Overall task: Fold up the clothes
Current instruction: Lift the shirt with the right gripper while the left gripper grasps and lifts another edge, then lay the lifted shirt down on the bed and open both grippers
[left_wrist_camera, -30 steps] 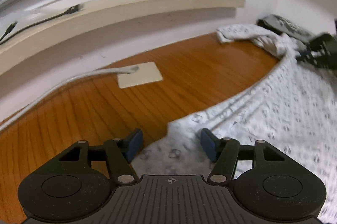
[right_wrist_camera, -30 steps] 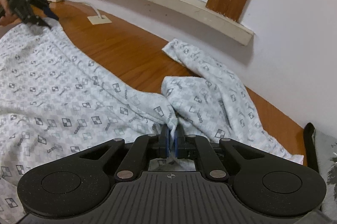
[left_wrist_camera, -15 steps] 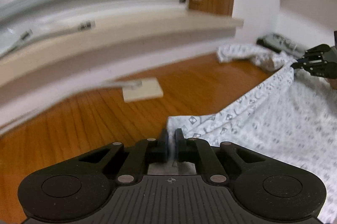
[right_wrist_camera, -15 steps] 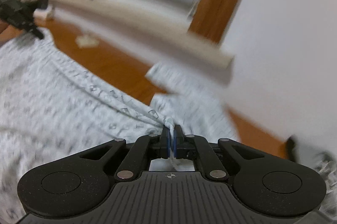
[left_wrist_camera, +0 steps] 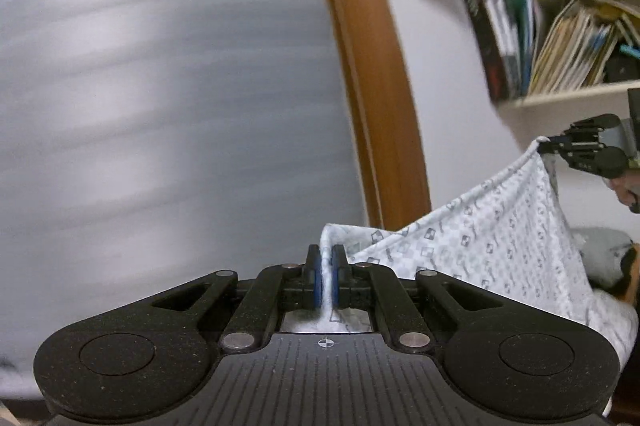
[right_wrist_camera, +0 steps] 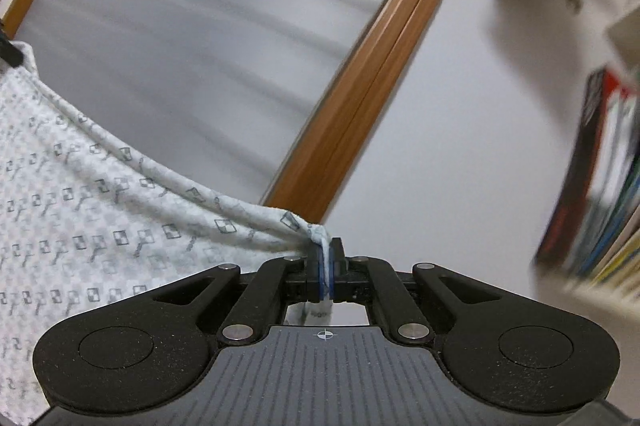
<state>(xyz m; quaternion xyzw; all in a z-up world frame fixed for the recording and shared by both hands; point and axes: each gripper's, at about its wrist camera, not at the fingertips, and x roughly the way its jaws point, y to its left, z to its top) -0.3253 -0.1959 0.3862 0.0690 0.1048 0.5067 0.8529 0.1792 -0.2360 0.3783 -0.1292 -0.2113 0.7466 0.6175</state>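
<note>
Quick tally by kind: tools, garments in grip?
Tools: 2, the left tool and right tool, each shut on fabric.
Garments: 1, the patterned white garment, held up between them.
Total: 3.

One patterned garment (left_wrist_camera: 472,250), two claws, left claw (left_wrist_camera: 326,278), right claw (right_wrist_camera: 325,272), one bookshelf (left_wrist_camera: 560,97)

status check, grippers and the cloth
Left gripper shut on cloth. Right gripper shut on its other corner. Cloth hangs stretched between them, nothing in the way.
</note>
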